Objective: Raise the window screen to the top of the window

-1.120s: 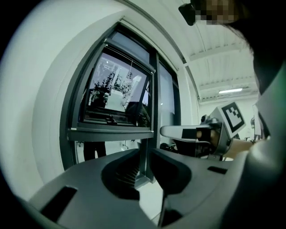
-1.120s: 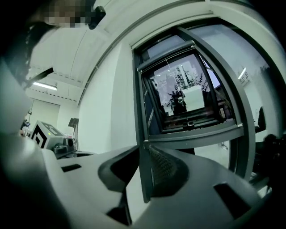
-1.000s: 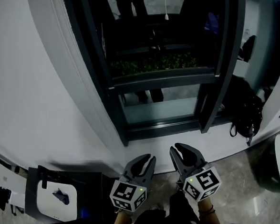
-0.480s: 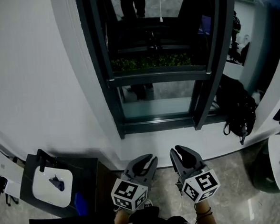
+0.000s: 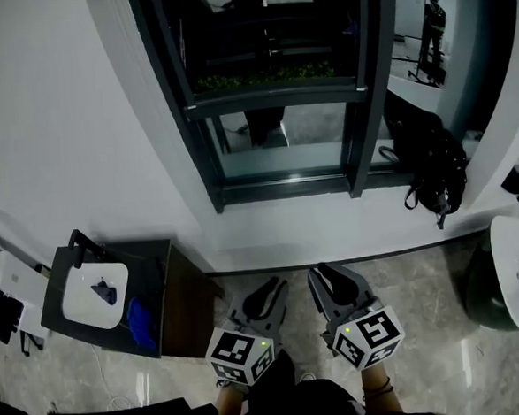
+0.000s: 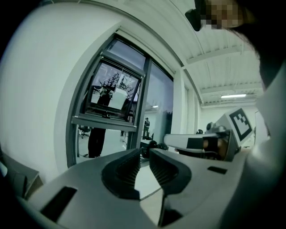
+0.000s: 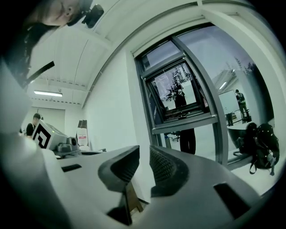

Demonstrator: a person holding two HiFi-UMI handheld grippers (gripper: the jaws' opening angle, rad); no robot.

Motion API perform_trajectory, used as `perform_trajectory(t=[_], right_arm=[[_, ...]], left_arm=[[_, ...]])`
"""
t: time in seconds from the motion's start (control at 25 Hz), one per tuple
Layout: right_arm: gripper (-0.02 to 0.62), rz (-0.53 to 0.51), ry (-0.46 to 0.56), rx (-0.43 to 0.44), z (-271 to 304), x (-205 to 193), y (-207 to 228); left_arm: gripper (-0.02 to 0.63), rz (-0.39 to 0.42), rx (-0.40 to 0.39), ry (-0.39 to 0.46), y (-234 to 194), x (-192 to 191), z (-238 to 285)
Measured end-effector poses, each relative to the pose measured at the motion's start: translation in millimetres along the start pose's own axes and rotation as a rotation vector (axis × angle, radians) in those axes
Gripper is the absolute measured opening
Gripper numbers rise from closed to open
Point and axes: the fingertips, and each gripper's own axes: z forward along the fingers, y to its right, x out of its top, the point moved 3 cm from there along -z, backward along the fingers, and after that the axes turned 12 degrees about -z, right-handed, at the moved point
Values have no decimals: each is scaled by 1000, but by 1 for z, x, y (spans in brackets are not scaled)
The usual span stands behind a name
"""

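Screen: could not be told apart from the dark glass; it belonged to the window (image 5: 274,95), which was set in the wall (image 5: 51,137) ahead of the person and well apart from both grippers
Change: compared with one second before, the window sat higher and looked smaller in the head view, more floor (image 5: 444,305) showed, and the table (image 5: 169,310) at the left came fully into sight
Meaning: it seemed the person had stepped back or lowered the head, not gone closer; the raising was not yet begun, and I judged that an approach and a reach upward were needed first
Left gripper (image 5: 268,290): stayed low by the body, jaws brought nearly together with only a thin slit, nothing between them
Right gripper (image 5: 329,275): the same, jaws almost closed and empty, just beside the left one
Frame (image 5: 198,118): dark metal, straight bars, with one inner sash tilted; the glass was shiny and gave reflections, with some green plants behind
Pads (image 6: 123,172): dark, ribbed, rubber-like, fixed in smooth grey curved fingers
Floor: glossy stone-like tiles, pale with reflections
Table: dark, boxy, matt, with a white rounded thing on top
Backpack (image 5: 434,168): black, soft, resting on the white sill at the right of the window
Wall: plain white, smooth
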Motion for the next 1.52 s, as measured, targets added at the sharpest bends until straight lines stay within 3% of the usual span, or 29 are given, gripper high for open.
perform_trajectory(t=[0.2, 0.52, 1.0, 1.52], right_arm=[[71, 31, -24, 20, -46, -20, -17], [71, 16, -32, 23, -77, -26, -39], [69, -13, -38, 3, -80, -25, -71], [67, -11, -49, -13, -77, -19, -96]], left_arm=[[61, 28, 27, -52, 39, -38, -27], [61, 35, 23, -78, 62, -61, -58], [61, 45, 10, -12, 66, -26, -91], [61, 11, 11, 12, 41, -33, -118]])
